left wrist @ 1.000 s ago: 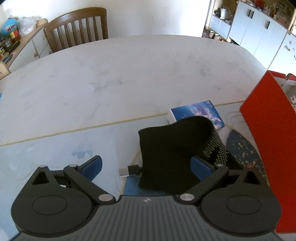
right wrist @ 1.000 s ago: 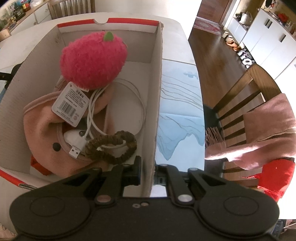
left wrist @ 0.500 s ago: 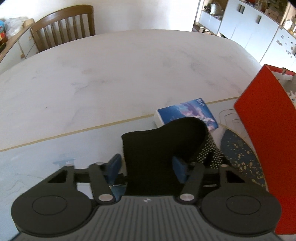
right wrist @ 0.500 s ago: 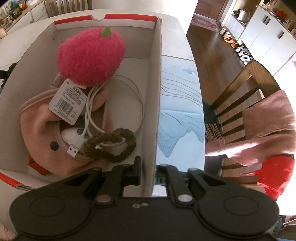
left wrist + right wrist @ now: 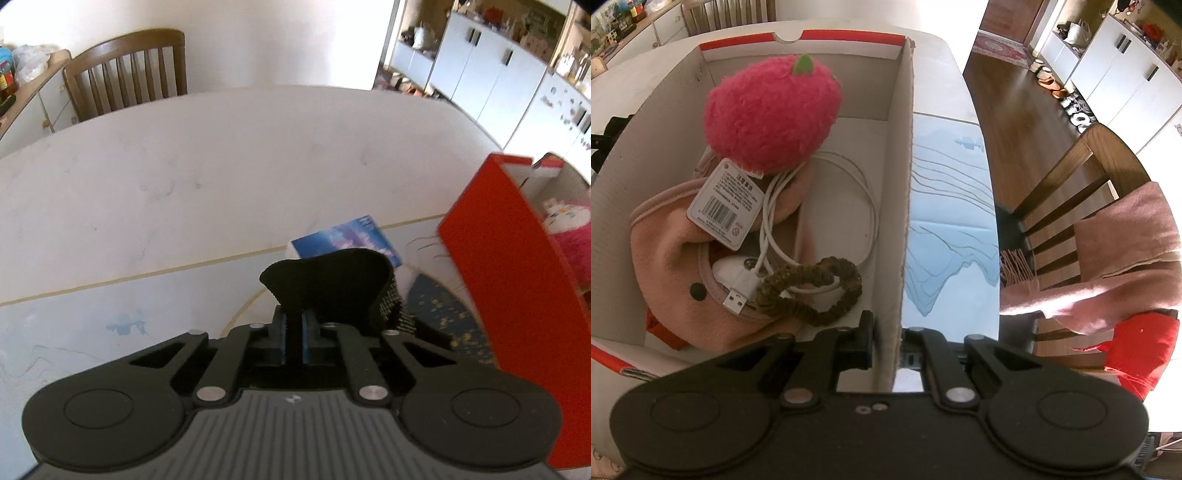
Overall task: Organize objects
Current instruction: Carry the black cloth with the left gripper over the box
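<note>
Black knitted band (image 5: 328, 284) is pinched in the left gripper (image 5: 294, 332), lifted for the red box (image 5: 495, 251) at 3 o'clock. Right gripper (image 5: 888, 343) clamps the box's side wall (image 5: 905, 184), probably steadying it; plush strawberry (image 5: 772, 110) lies inside at 11 o'clock.
</note>
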`<state>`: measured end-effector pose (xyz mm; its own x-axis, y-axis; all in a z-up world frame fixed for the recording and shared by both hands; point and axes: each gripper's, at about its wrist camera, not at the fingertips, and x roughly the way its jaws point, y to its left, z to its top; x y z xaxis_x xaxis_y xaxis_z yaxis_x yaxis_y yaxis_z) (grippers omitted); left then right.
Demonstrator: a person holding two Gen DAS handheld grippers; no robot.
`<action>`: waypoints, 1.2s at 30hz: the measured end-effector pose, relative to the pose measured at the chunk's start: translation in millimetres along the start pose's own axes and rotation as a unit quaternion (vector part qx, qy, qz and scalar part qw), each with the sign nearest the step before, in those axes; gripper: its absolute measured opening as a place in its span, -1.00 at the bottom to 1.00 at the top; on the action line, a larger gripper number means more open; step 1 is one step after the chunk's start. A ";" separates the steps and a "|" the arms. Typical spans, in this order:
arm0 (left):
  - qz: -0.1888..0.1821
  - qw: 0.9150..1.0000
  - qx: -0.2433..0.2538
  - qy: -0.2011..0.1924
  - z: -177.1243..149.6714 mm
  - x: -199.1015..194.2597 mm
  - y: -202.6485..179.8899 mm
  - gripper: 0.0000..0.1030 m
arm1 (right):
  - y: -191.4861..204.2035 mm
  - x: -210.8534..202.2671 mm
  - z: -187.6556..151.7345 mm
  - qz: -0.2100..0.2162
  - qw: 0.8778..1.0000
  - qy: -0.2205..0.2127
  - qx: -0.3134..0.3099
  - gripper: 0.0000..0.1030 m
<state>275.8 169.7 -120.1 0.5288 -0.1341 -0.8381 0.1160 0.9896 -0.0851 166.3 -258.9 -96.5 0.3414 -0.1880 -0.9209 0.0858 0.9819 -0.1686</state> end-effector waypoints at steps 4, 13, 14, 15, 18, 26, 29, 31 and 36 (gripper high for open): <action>-0.011 1.000 -0.011 -0.019 -0.4 -21.5 -7.3 -0.89 | -0.2 -1.0 -0.2 0.002 1.000 -0.004 0.000 -0.89; -0.043 0.998 -0.006 -0.035 -8.5 -70.1 -35.7 -0.89 | -2.7 -3.6 -2.0 0.010 1.000 -0.013 -0.001 -0.92; -0.047 0.998 -0.005 -0.039 -9.1 -75.3 -38.0 -0.89 | -2.7 -3.7 -2.2 0.011 1.000 -0.014 -0.002 -0.92; -0.053 0.998 -0.007 -0.043 -9.1 -81.6 -40.3 -0.89 | -2.7 -3.8 -2.3 0.011 1.000 -0.015 -0.003 -0.92; -0.069 0.996 -0.017 -0.060 -9.1 -98.7 -47.5 -0.90 | -2.8 -3.7 -3.1 0.014 1.000 -0.017 -0.005 -0.92; -0.110 0.990 -0.018 -0.090 -8.4 -135.7 -81.1 -0.90 | -2.3 -4.8 -5.3 0.025 0.999 -0.022 -0.013 -0.92; -0.125 0.987 -0.007 -0.100 -3.4 -150.8 -97.0 -0.90 | -2.9 -5.2 -5.3 0.029 0.999 -0.023 -0.012 -0.92; -0.135 0.985 0.002 -0.106 -1.5 -160.7 -107.7 -0.90 | -2.9 -5.2 -5.8 0.029 0.999 -0.023 -0.014 -0.92; -0.167 0.978 0.033 -0.120 6.3 -179.4 -138.2 -0.90 | -3.4 -4.8 -6.1 0.030 0.999 -0.024 -0.017 -0.92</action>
<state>170.1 56.7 45.4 0.6333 -0.4663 -0.6177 0.3661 0.8836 -0.2918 158.7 -261.1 -93.6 0.3904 -0.1282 -0.9117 0.0322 0.9916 -0.1256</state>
